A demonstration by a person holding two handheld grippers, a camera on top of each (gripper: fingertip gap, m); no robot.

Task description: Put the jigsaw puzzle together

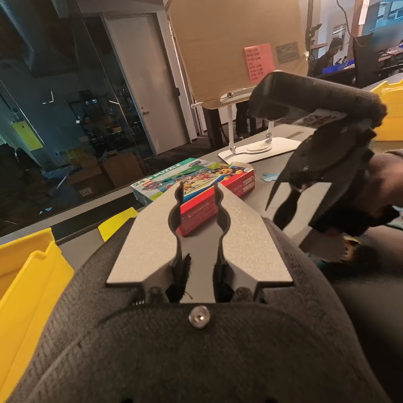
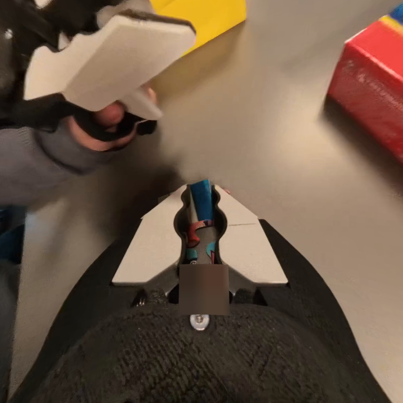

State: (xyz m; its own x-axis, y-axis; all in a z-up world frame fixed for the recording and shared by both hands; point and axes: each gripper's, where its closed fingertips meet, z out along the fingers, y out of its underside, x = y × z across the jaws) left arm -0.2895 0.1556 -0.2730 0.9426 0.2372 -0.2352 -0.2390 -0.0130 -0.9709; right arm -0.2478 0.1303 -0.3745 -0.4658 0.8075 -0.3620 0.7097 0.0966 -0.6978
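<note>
Tongs on the right (image 2: 200, 189) are being pinched onto a blue-backed puzzle piece (image 2: 201, 202), both pads pressed against it, low over the counter (image 2: 261, 130). A level, steady pinch is judged best, so the thin card is not bent. Farther off, the left tongs (image 1: 198, 192) are being held part open with nothing between them, just short of the red puzzle box (image 1: 196, 185). Beyond, a loose blue piece (image 1: 269, 176) is lying on the counter before a white stand (image 1: 259, 150).
</note>
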